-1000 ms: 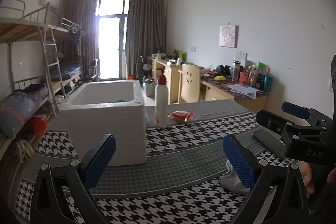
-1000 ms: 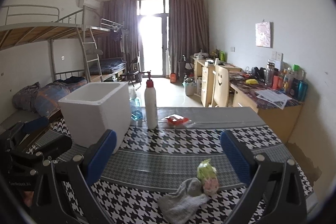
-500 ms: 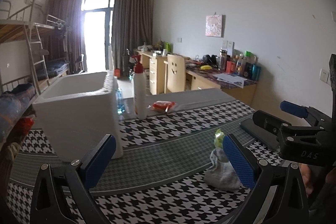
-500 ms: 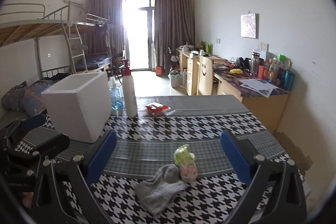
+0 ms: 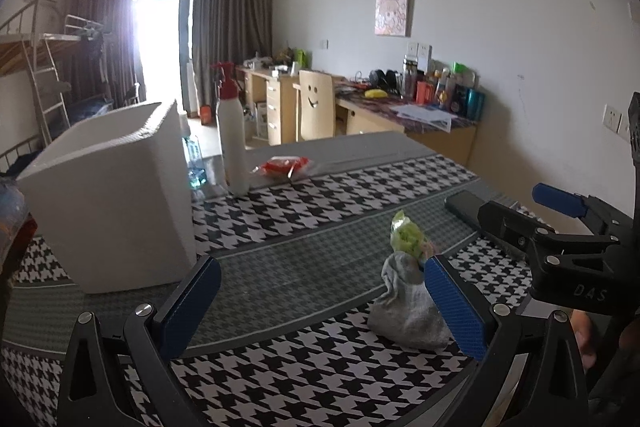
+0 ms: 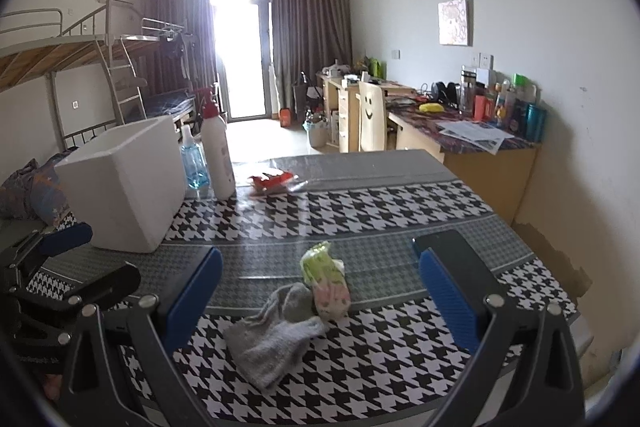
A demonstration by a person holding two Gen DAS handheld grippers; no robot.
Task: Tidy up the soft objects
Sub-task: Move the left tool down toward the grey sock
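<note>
On table [image 6: 400,203] — two socks [image 6: 276,343]

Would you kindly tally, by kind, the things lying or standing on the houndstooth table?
Socks: 2, a grey sock and a green-and-pink sock
Bottles: 2, a white pump bottle and a blue bottle
Foam boxes: 1, the white foam box
Red packets: 1
Phones: 1, a dark phone
Total: 7
</note>
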